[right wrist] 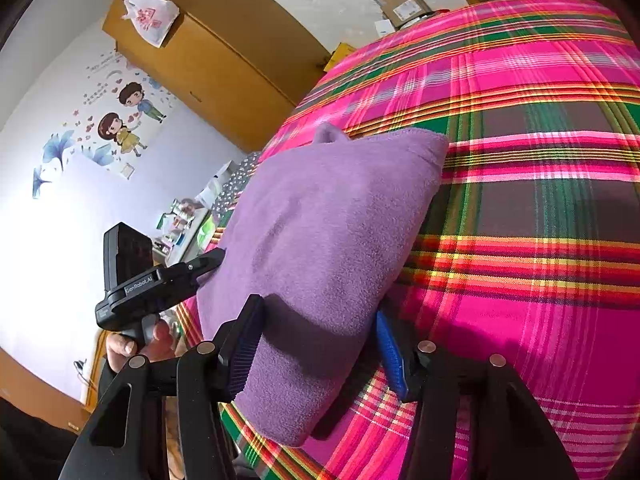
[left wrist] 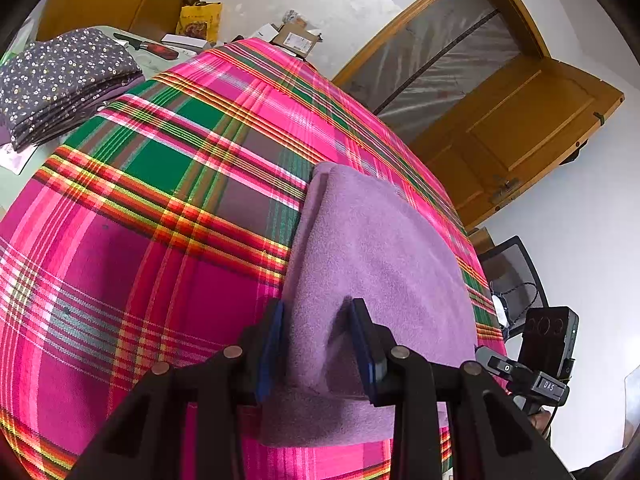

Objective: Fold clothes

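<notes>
A folded purple fleece garment (left wrist: 372,248) lies on a bright pink plaid cloth (left wrist: 160,200) that covers the table. My left gripper (left wrist: 318,342) is shut on the garment's near edge, and the fleece puckers between its blue pads. In the right wrist view the same garment (right wrist: 320,216) runs away from the camera. My right gripper (right wrist: 316,350) is shut on its near end, one finger above the fleece and one at its edge. That end casts a shadow on the plaid cloth (right wrist: 520,200). A hand (right wrist: 132,344) holds the left gripper's handle.
A stack of folded dark floral clothes (left wrist: 60,80) sits at the far left of the table. Beyond it lie a knife (left wrist: 148,46), a yellow bag (left wrist: 199,20) and cardboard boxes (left wrist: 296,36). A wooden door (left wrist: 520,128) and a mesh chair (left wrist: 516,276) stand to the right.
</notes>
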The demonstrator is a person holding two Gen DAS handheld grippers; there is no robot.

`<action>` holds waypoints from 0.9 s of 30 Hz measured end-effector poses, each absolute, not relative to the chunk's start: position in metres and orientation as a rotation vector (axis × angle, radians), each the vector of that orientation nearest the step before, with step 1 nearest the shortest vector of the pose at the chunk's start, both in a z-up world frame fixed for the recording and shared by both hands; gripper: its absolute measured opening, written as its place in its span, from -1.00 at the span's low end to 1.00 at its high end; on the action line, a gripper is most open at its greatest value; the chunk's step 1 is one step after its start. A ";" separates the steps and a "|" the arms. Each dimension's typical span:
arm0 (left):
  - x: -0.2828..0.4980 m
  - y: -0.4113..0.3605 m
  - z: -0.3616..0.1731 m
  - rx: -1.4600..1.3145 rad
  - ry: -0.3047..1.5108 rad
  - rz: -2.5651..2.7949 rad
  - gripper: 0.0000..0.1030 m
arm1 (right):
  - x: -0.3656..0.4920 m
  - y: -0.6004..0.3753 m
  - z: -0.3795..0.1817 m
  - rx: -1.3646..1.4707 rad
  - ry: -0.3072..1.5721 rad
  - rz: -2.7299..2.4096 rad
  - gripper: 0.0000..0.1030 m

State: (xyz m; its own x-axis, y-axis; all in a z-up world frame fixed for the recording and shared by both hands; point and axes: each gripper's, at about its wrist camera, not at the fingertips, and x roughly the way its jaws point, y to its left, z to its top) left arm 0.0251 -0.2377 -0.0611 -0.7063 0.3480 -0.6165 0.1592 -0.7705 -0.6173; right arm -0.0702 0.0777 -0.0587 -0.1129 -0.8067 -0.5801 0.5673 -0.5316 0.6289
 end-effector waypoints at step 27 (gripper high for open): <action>0.030 -0.217 -0.056 -1.171 -0.959 2.612 -0.62 | -0.097 0.095 -0.053 1.121 -0.366 -1.834 -0.50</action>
State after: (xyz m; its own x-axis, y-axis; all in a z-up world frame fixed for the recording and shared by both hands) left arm 0.0300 -0.2174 -0.0561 -0.6926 0.3513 -0.6300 0.1397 -0.7916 -0.5949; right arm -0.0973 0.0949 -0.0529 -0.1570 -0.8252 -0.5426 0.5536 -0.5285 0.6435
